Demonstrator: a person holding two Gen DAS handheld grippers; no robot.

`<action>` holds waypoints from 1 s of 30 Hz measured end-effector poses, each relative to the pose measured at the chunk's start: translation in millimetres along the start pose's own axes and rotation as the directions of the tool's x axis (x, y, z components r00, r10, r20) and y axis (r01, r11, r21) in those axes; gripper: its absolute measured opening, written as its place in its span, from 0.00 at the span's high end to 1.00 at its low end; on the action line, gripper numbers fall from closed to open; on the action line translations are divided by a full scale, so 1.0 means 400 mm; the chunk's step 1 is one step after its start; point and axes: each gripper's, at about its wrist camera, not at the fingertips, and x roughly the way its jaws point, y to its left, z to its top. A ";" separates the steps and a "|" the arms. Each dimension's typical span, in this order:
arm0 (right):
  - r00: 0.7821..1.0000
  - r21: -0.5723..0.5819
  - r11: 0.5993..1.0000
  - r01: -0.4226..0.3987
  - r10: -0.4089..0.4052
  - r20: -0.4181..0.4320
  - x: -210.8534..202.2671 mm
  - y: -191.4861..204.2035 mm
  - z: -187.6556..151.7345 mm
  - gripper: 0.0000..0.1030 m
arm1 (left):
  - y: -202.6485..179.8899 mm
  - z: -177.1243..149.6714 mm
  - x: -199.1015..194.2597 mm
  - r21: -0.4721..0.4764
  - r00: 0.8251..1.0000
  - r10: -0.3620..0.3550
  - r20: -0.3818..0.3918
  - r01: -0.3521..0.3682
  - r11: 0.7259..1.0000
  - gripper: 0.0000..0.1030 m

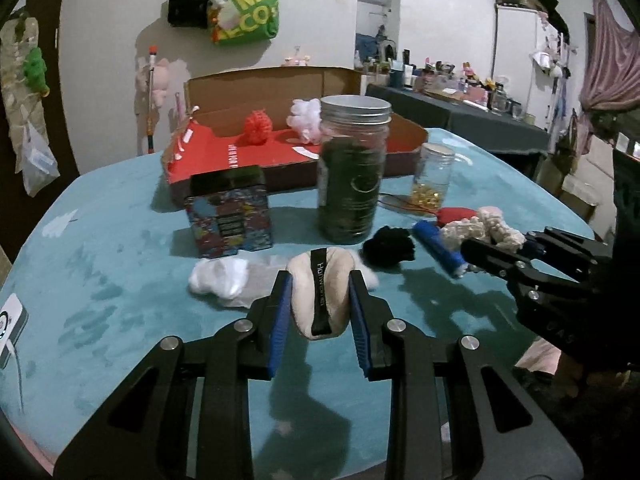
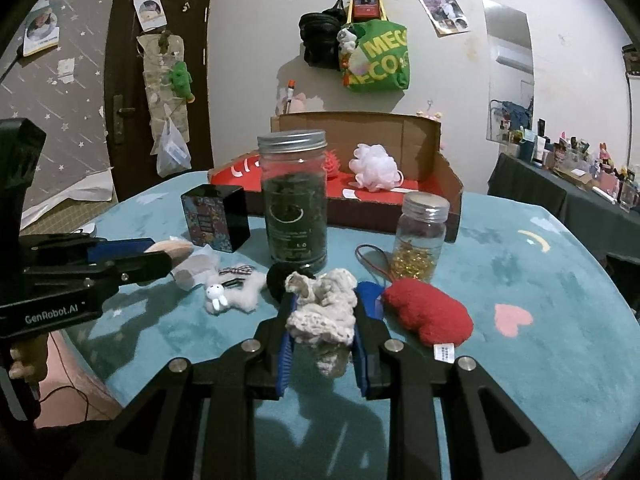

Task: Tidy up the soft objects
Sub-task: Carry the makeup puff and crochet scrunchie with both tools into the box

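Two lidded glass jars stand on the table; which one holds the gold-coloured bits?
The small jar, right of the tall jar. Gold pieces fill its bottom; the tall one holds dark green contents.

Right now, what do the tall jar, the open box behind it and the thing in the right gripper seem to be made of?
Tall jar: clear glass or plastic, I cannot tell which, with a dull metal-looking screw lid.
Box: brown cardboard, raw torn edges, red inside.
The right gripper holds a cream knitted cloth: bumpy yarn texture, probably soft.

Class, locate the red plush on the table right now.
In the right wrist view, the red plush lies on the blue cloth, just right of the right tongs and in front of the small jar.
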 end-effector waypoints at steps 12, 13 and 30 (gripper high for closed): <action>1.000 0.004 1.000 0.002 -0.002 -0.002 -0.002 -0.006 -0.002 0.74 | -0.002 0.000 0.011 0.004 1.000 -0.003 -0.014 0.003 1.000 0.75; 1.000 0.004 1.000 0.001 -0.001 -0.002 -0.002 -0.007 -0.002 0.74 | -0.001 0.000 0.012 0.004 1.000 -0.004 -0.015 0.004 1.000 0.75; 1.000 0.002 1.000 0.007 -0.007 -0.002 0.005 -0.012 0.008 0.74 | 0.005 0.016 0.017 0.013 1.000 -0.002 -0.005 0.002 1.000 0.75</action>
